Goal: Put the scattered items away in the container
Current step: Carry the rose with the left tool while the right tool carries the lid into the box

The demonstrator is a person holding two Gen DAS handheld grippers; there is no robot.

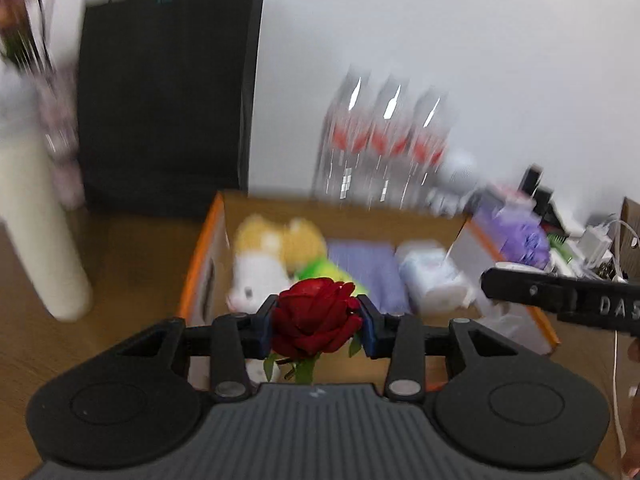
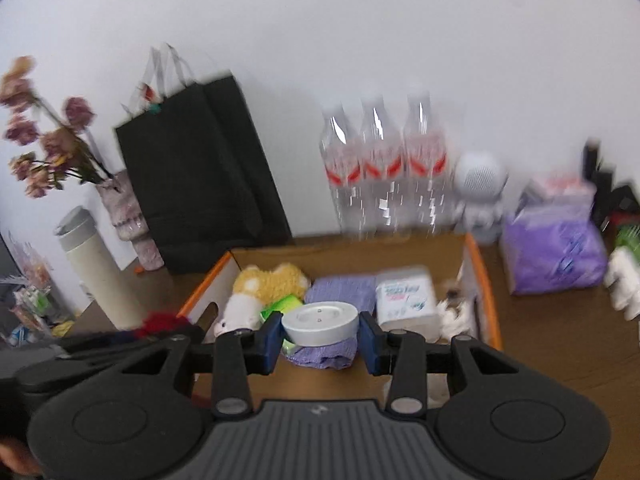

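Observation:
My left gripper [image 1: 318,330] is shut on a red rose [image 1: 316,320], held over the near edge of an orange-rimmed cardboard box [image 1: 200,256]. My right gripper [image 2: 320,336] is shut on a round white disc [image 2: 320,322] above the same box [image 2: 480,264]. Inside the box lie a yellow and white plush toy [image 2: 260,284], a green item [image 2: 282,306], a purple cloth [image 2: 340,290] and a white tissue pack [image 2: 406,300]. In the right wrist view the rose [image 2: 162,322] and left gripper show at the left. The right gripper's finger [image 1: 560,294] shows at the right of the left wrist view.
Behind the box stand three clear bottles [image 2: 380,168], a black paper bag [image 2: 200,176], a white robot figure [image 2: 480,188] and a purple tissue pack [image 2: 556,248]. A cream tumbler [image 2: 96,264] and a vase of dried flowers [image 2: 124,208] stand at the left on the wooden table [image 2: 560,340].

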